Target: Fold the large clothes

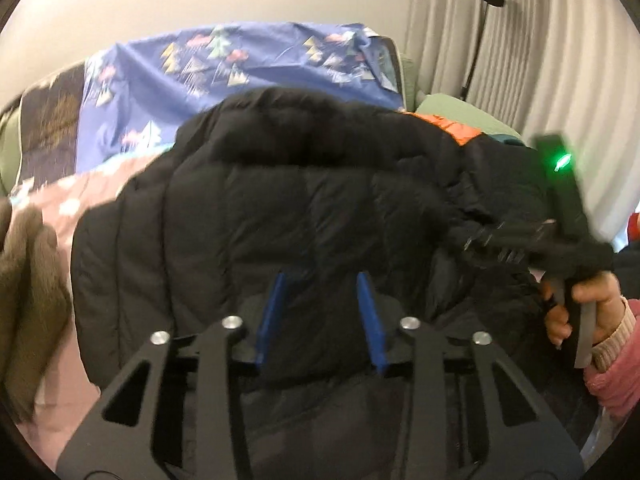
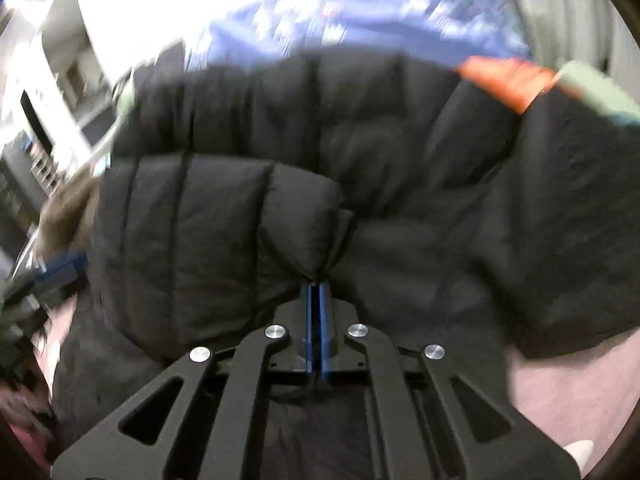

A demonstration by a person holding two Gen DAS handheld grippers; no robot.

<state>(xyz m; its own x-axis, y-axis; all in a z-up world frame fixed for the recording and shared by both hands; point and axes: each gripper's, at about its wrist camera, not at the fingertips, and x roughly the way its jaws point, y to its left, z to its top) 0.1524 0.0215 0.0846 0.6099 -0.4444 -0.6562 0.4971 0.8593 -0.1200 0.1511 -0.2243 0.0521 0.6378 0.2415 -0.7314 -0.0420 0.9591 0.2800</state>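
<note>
Blue fingers [image 1: 370, 312] of the left claw [image 1: 322, 284] stand partly apart over the black puffer jacket [image 1: 280, 208], with quilted fabric between them but no clear pinch. Its twin, the right claw [image 2: 319, 286], is pressed together on a gathered fold of that jacket. Around it, the jacket spreads across a pink bedcover [image 2: 560, 380], with a blue patterned sheet [image 1: 248, 64] behind and an orange lining [image 2: 508, 76] showing at one edge.
</note>
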